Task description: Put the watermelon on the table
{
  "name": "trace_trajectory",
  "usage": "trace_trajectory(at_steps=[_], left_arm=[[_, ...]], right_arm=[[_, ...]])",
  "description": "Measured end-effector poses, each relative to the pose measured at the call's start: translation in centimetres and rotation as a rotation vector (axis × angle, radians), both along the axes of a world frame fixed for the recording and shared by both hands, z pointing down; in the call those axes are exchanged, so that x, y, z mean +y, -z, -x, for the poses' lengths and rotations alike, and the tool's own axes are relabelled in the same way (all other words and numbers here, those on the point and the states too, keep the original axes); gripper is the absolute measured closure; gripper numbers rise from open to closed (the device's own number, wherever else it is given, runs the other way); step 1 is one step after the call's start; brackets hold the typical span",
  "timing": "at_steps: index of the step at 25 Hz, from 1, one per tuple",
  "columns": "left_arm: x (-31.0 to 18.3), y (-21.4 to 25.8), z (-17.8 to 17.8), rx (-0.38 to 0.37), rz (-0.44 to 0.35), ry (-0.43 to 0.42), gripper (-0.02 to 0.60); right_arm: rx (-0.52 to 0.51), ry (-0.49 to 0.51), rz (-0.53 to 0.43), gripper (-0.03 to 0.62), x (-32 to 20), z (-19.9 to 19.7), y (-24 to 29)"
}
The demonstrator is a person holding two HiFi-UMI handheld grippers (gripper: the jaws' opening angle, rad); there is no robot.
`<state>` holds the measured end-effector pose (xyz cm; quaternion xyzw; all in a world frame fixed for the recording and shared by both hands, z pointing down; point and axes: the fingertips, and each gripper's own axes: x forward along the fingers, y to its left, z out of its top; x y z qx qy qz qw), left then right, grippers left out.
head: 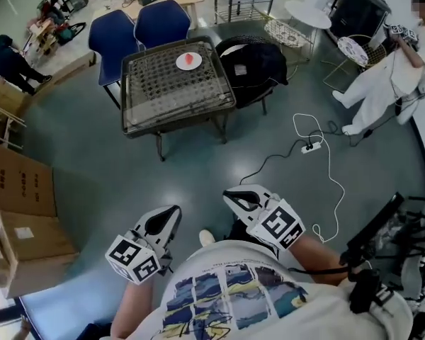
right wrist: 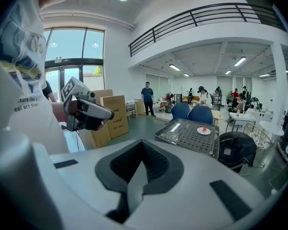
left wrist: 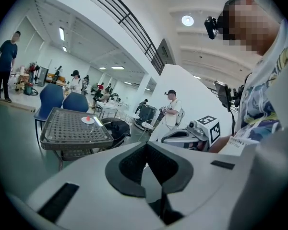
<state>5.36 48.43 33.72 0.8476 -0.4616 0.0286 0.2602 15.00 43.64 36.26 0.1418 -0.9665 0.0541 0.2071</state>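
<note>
Watermelon: a small red watermelon piece sits on a round white plate in the upper centre of the head view. It is too small here to tell its shape or long axis.
Table: the plate stands on the dark-framed table with a clear top over perforated mesh, toward its far edge, next to the two blue chairs.
Left gripper: the left gripper, white with a marker cube, is at the lower centre-left of the head view, close to the person's body. Its dark pads are pressed together with nothing between them.
Right gripper: the right gripper is just right of it at lower centre, also closed and empty; its own view shows only a thin slit between the pads.
Key relation: the watermelon piece lies ahead of both grippers and well apart from them, with bare grey-green floor and the near half of the table between.
Nearer hand: probably the right gripper, whose tips sit slightly higher in the frame and more in line with the plate, but the margin is small.
Next move, as judged: closing the gap to the table comes first; any grasp needs the jaws opened.
Hazard: a white cable and power strip lie on the floor at right of centre, off the direct path.
</note>
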Motion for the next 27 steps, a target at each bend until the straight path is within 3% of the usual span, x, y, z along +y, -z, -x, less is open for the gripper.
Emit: trace_trajectory(at_steps=[14,27], left_arm=[[2.4,-1.0,-0.3,0.036,0.015,-0.086,0.572],[-3.4,-3.1,-3.4,0.052,0.07,-0.092,0.572]], right_arm=[[0.039,-0.01,-0.025,0.585,4.6,1.5,0.1],[0.068,-0.024,-0.006,0.585,-0.9,-2.2,-0.7]])
